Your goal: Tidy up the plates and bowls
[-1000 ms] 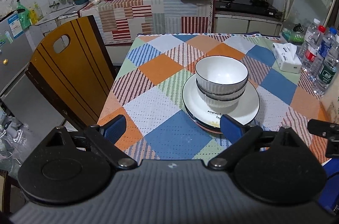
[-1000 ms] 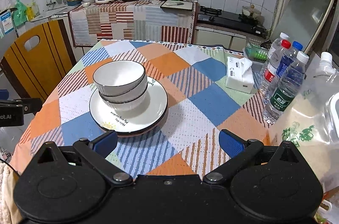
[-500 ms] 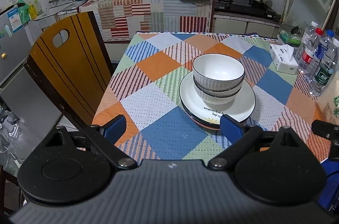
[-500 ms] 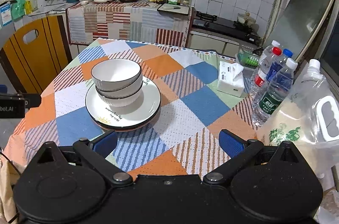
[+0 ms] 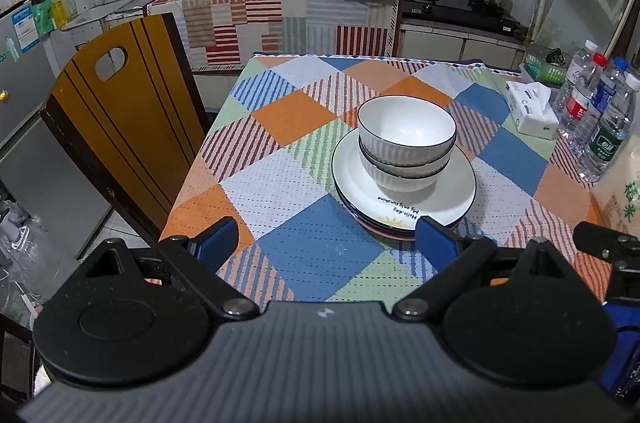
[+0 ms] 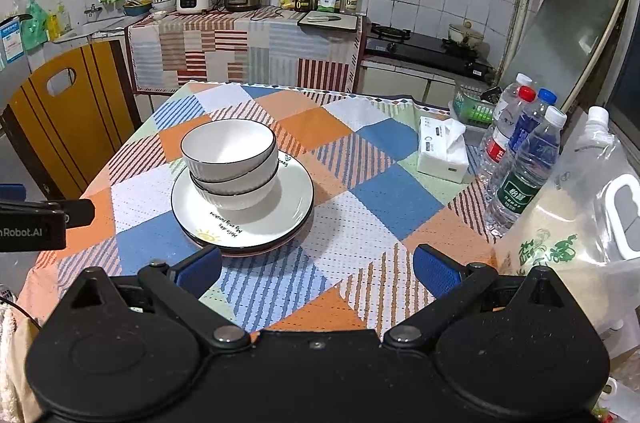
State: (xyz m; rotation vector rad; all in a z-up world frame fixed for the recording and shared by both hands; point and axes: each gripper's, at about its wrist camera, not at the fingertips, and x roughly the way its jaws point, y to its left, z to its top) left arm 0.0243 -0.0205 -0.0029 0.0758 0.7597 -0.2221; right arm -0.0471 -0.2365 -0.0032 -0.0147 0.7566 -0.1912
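Two white ribbed bowls [image 5: 406, 139] [image 6: 230, 153] with dark rims are nested and stand on a stack of white plates [image 5: 456, 199] [image 6: 288, 219] in the middle of the checked tablecloth. My left gripper [image 5: 326, 243] is open and empty, held back from the near edge of the plates. My right gripper [image 6: 318, 269] is open too and holds nothing, a little back and to the right of the stack. Each gripper's body shows at the edge of the other's view.
A wooden chair [image 5: 120, 127] stands at the table's left side. A tissue pack [image 6: 442, 151], water bottles [image 6: 524, 163] and a large plastic pouch [image 6: 580, 223] crowd the right edge. Behind the table are a covered counter [image 6: 248, 51] and a stove [image 6: 424, 49].
Both grippers have drawn back and up from the table, so the stack of plates and bowls looks smaller and farther off. Neither gripper's opening has changed.
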